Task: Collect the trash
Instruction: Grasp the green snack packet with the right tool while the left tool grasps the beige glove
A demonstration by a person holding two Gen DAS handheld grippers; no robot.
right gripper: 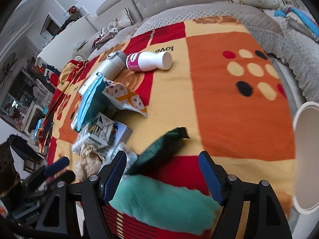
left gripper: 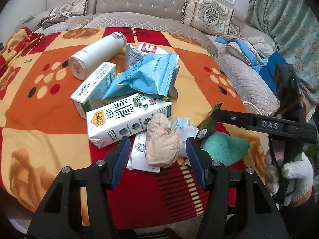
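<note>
Your left hand-held gripper [left gripper: 157, 155] is open wide, with a crumpled tan paper ball [left gripper: 162, 141] sitting between its blue pads [left gripper: 122, 159] but not squeezed. Your right hand-held gripper [right gripper: 163, 177] is open wide too. It hangs over a fuzzy green cloth [right gripper: 163, 199] and a dark green wrapper [right gripper: 159, 151]. From the left camera, its black arm shows the letters "DAS" [left gripper: 269, 124].

The trash lies in a pile on the bench, which has an orange, red and yellow cover [left gripper: 49, 109]. You can read "love" [right gripper: 164, 49] upside down on that cover. A white milk carton [left gripper: 127, 117] has a cow drawing and big writing that is too hard to read. A second carton [left gripper: 93, 85] shows a bar code. A light blue bag [left gripper: 147, 75] lies over both. A white flask [left gripper: 97, 54] and a small white bottle with a pink label [right gripper: 148, 61] lie on their sides. A white cup [right gripper: 307, 159] is cut off at the right edge.
</note>
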